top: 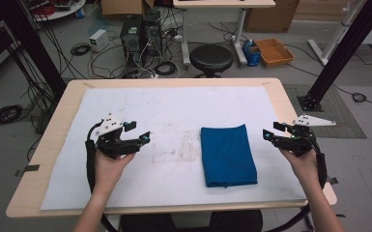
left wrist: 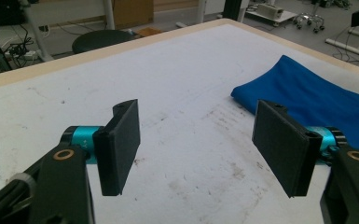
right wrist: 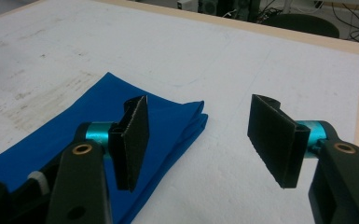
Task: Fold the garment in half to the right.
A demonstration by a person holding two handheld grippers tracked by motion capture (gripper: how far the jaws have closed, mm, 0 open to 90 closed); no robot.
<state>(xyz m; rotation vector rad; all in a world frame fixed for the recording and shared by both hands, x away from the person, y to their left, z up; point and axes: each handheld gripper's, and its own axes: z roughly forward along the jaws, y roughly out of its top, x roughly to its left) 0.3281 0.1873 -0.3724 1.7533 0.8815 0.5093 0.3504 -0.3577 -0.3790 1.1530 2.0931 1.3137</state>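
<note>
the left gripper (top: 140, 131) hovered over the white sheet (top: 174, 111) on the left half of the tabletop (top: 63, 104), its jaws spread wide apart with nothing between them, pointing toward the middle. right of centre lay the folded blue cloth (top: 228, 154), flat on the sheet, a neat rectangle with its long axis running from the near edge toward the far edge, tilted slightly so its near end sat a little further right. its far corner pointed up toward the stool (top: 211, 59) beyond the tabletop. the right gripper (top: 270, 131) hung just beside the cloth's right edge, apart from it, jaws also wide open and empty, aimed leftward at the cloth.
</note>
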